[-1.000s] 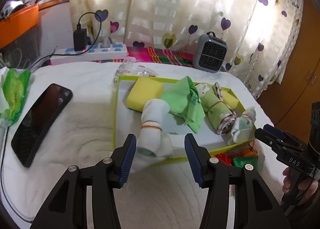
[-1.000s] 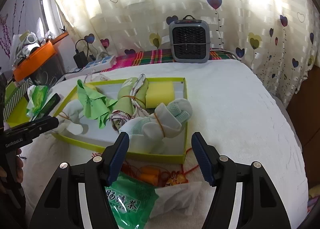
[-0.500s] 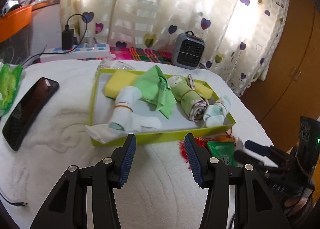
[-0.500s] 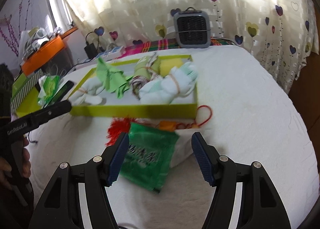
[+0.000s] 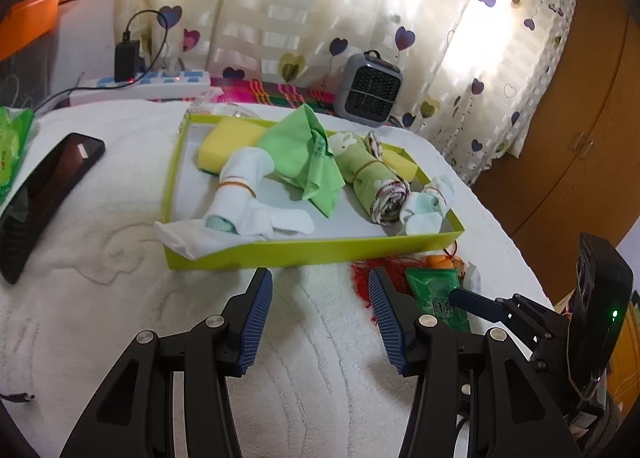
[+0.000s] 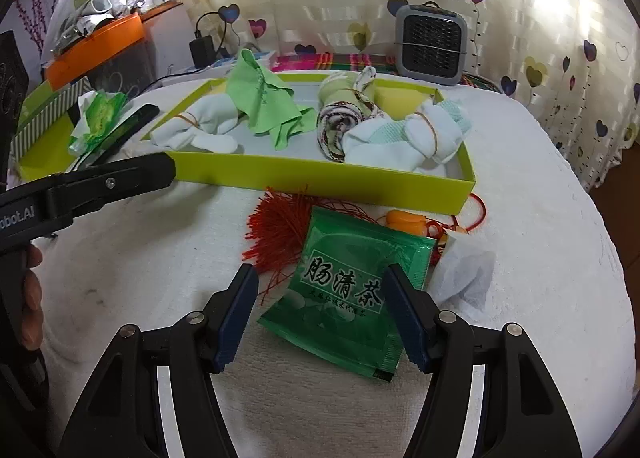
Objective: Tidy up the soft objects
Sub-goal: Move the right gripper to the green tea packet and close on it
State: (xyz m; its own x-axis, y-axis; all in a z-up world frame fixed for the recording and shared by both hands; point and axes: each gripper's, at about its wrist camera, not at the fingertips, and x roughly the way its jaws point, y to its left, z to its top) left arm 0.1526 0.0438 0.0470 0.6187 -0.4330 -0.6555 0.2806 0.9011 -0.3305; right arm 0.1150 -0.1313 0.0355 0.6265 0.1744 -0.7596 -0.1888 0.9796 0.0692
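A lime-green tray (image 5: 320, 252) (image 6: 320, 183) lies on the white bedding. It holds a white sock bundle (image 5: 240, 193) (image 6: 200, 125), a green cloth (image 5: 308, 153) (image 6: 260, 97), a rolled green towel (image 5: 368, 173) (image 6: 344, 109), a second sock bundle (image 5: 428, 201) (image 6: 412, 133) and yellow sponges (image 5: 228, 137). My left gripper (image 5: 320, 298) hovers open over bare bedding in front of the tray. My right gripper (image 6: 320, 290) is open above a green tea sachet (image 6: 352, 286) (image 5: 436, 294), its fingers not touching it. A red tassel (image 6: 276, 230) and an orange charm (image 6: 404, 221) lie beside the sachet.
A black phone (image 5: 44, 193) and a green wipes pack (image 5: 12, 141) lie left of the tray. A white tissue (image 6: 464, 274) sits right of the sachet. A grey heater (image 5: 370, 87), a power strip (image 5: 140, 83) and curtains stand behind. A wooden wardrobe (image 5: 580, 117) is at the right.
Both grippers have drawn back from the tray toward the bed's near edge. The right one now hangs over the green sachet, which has grown larger in view. Both stayed open.
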